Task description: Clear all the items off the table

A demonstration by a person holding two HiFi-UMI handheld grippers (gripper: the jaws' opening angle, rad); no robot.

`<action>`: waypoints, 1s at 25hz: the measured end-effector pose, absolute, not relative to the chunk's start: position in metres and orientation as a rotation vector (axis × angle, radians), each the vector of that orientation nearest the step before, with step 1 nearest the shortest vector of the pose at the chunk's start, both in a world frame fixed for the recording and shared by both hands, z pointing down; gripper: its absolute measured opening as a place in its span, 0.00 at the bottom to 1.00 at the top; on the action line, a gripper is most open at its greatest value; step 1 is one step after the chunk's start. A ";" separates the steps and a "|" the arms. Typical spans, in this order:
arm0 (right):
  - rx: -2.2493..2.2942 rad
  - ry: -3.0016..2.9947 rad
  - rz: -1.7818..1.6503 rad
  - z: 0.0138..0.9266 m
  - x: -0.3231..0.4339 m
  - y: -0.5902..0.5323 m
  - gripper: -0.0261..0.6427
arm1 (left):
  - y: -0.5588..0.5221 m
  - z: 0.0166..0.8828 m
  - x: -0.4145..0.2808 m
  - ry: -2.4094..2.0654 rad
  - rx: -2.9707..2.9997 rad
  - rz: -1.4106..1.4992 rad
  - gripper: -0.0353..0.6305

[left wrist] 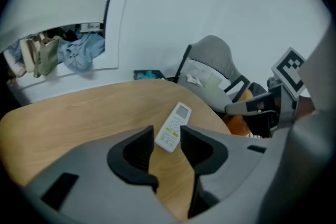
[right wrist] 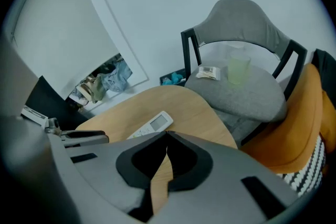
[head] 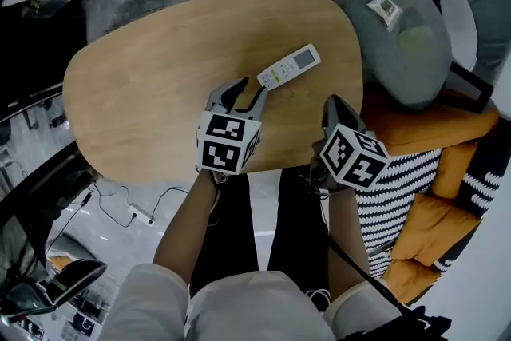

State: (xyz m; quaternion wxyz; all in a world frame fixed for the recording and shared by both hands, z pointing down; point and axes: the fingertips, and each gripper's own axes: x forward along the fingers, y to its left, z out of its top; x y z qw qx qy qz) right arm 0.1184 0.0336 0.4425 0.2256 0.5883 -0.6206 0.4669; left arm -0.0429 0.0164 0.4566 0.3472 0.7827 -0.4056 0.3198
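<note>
A white remote control [head: 289, 66] lies on the oval wooden table [head: 160, 68], right of its middle, with its screen end pointing away from me. My left gripper [head: 249, 92] hovers at the remote's near end. In the left gripper view its jaws [left wrist: 167, 136] stand apart, and the near end of the remote [left wrist: 173, 126] shows in the gap just past the tips, with no pad pressing on it. My right gripper [head: 334, 103] is over the table's near right edge, shut with nothing in it; its tips [right wrist: 167, 135] meet in the right gripper view.
A grey padded chair [head: 399, 36] stands at the table's right, carrying a pale green cup [right wrist: 239, 68] and a small packet [right wrist: 209, 73]. An orange cushion and striped fabric [head: 407, 188] lie near right. Clothes [left wrist: 79, 52] are piled beyond the table's far left.
</note>
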 end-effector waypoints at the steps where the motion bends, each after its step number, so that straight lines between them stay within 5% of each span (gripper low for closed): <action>1: 1.629 -1.704 1.299 0.445 0.122 0.034 0.08 | 0.015 0.461 -0.035 -1.016 2.068 0.863 0.30; 9: 1.662 -1.661 1.372 0.467 0.146 0.045 0.08 | 0.016 0.521 0.005 -0.632 2.305 1.407 0.51; 25: 1.708 -1.628 1.424 0.480 0.181 0.058 0.08 | 0.010 0.555 0.028 -0.548 2.197 1.611 0.46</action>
